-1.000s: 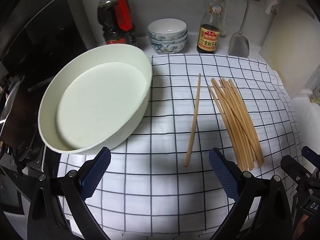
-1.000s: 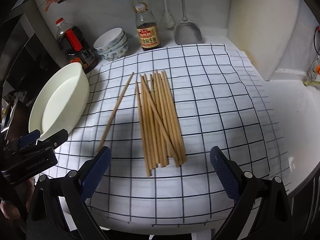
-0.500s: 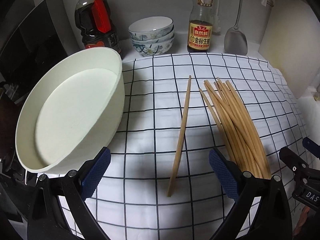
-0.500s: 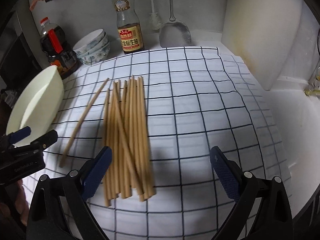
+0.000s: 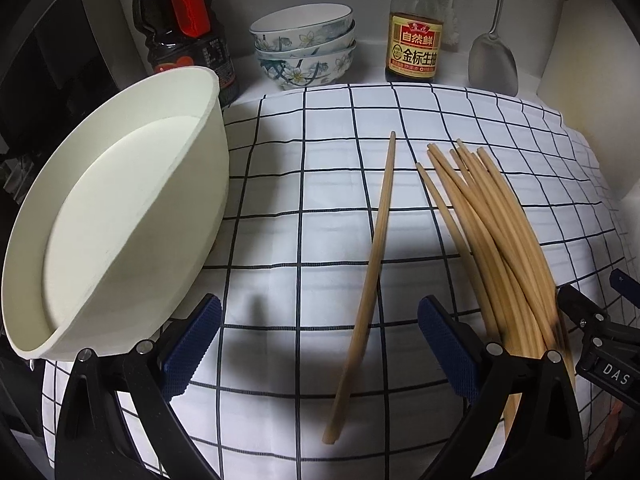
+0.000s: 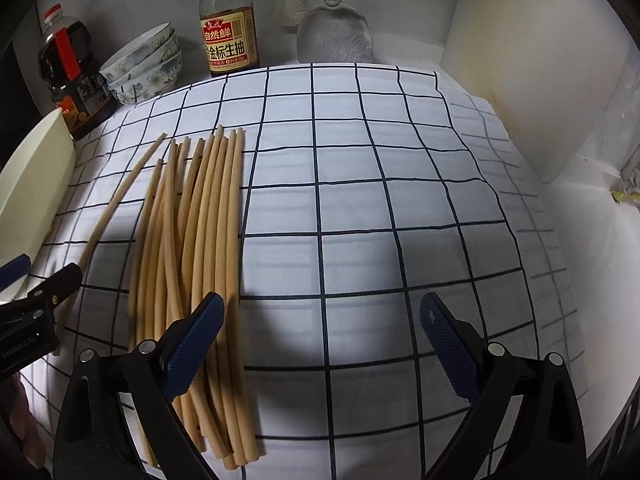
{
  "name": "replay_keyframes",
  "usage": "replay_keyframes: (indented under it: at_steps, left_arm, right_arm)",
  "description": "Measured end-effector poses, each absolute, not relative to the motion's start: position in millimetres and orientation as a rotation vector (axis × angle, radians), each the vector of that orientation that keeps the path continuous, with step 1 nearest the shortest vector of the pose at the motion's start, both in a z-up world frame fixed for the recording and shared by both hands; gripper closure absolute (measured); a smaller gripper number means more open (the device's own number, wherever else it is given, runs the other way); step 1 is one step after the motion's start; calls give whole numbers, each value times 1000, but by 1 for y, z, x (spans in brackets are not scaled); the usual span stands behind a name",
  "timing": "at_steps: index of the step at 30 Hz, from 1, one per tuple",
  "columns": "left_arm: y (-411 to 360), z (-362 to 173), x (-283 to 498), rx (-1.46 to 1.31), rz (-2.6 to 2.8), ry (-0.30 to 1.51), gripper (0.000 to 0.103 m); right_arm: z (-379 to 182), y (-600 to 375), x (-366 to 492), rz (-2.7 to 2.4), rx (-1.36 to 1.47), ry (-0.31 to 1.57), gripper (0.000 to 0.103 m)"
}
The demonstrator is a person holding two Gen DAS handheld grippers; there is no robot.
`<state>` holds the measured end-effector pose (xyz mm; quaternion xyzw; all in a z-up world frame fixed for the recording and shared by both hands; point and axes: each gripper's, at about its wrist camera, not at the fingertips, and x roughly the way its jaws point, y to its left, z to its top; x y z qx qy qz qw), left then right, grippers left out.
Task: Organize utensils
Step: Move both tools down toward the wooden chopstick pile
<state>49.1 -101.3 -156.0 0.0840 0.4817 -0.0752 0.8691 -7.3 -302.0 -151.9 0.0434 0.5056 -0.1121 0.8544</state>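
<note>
Chopsticks lie on a white cloth (image 5: 280, 208) checked with thin dark lines that covers the counter. Largest is a smooth, cream oval basin (image 5: 120, 220) with a flat bottom, at the cloth's left edge. Behind the cloth's back edge stand two sauce bottles, one dark with a red cap (image 5: 184, 32) and one yellow-labelled (image 5: 414, 46), three stacked floral porcelain bowls (image 5: 304, 48) between them, and one metal spatula (image 5: 492, 60) leaning on the wall. The bundle of chopsticks (image 6: 200, 240), plain pale wood, slender and round, about ten though overlaps blur the count, lies mid-cloth; one single chopstick (image 5: 368, 240) rests just left of it, apart. The left gripper (image 5: 316, 344) hovers low, tilted forward, its blue textured pads spread wide astride the single chopstick's near end. The right gripper (image 6: 320, 344) is equally wide apart, holding nothing, its left pad over the bundle's near end.
</note>
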Motion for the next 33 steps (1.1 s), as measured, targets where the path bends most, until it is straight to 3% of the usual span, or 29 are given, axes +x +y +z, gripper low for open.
replay_keyframes:
  at_steps: [16, 23, 28, 33]
  left_arm:
    - [-110, -167, 64, 191, -152, 1030, 6]
    - [-120, -170, 69, 204, -165, 1016, 7]
    - [-127, -171, 72, 188, -203, 1004, 23]
    - [-133, -171, 73, 164, -263, 1000, 50]
  right_arm:
    - [-158, -296, 7, -218, 5, 1055, 9]
    - [-158, -296, 16, -158, 8, 1032, 23]
    - [-158, -292, 21, -111, 13, 1026, 37]
    - [-158, -289, 21, -71, 25, 1021, 49]
